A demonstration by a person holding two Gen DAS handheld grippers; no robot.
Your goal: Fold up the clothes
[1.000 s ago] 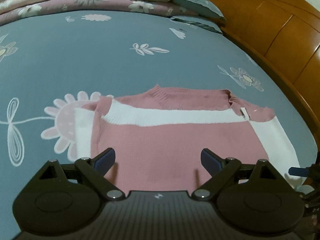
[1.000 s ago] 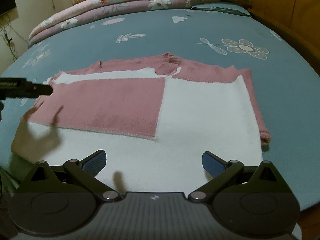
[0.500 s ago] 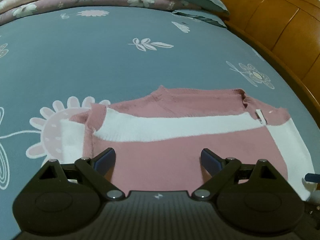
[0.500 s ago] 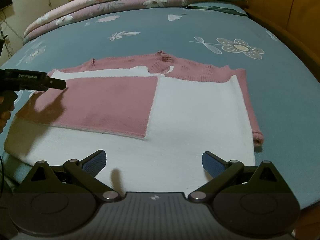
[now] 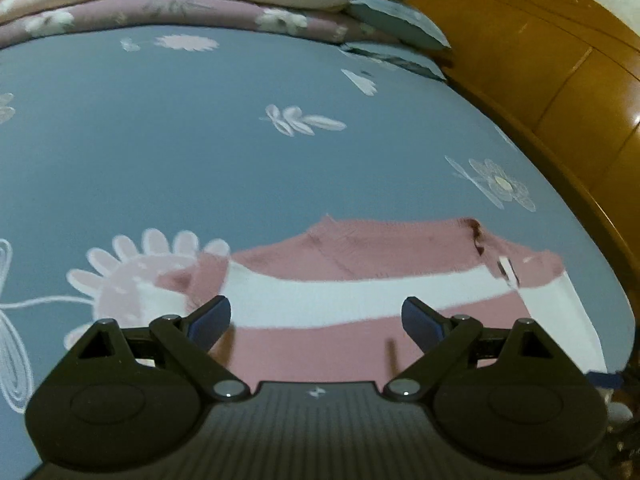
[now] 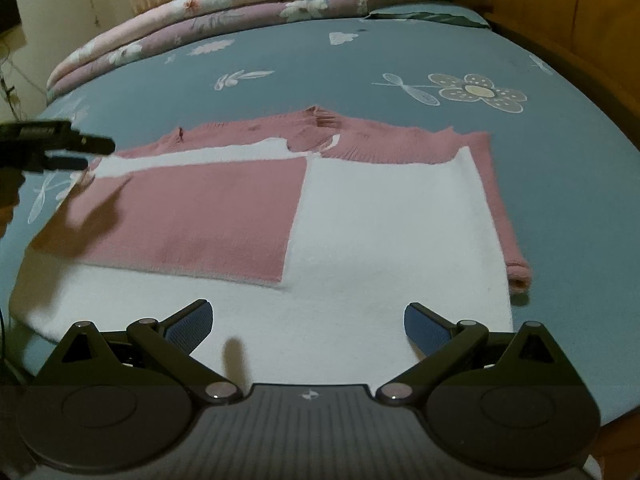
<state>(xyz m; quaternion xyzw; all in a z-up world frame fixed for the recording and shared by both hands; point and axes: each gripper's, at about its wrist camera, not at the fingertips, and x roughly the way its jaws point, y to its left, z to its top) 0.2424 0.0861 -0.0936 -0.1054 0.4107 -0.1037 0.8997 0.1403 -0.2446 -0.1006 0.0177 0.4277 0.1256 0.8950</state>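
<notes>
Right wrist view: the right gripper hangs with its jaws spread wide and nothing between them, over the near white edge of the sweater. That sweater lies flat on the blue floral bedspread — pink and white knit, a big pink block on the left, a broad white block on the right and along the near side, a pink ribbed band with the collar along the far edge. Its neck points to the far side, its hem to the near side; a pink sleeve runs down the right edge, cuff nearest. At far left the left gripper pokes in over the garment's left edge; from this side I cannot tell its gap. Its own wrist view shows the left gripper spread apart and empty above the pink panel, the sweater stretching left to right, neck at right
</notes>
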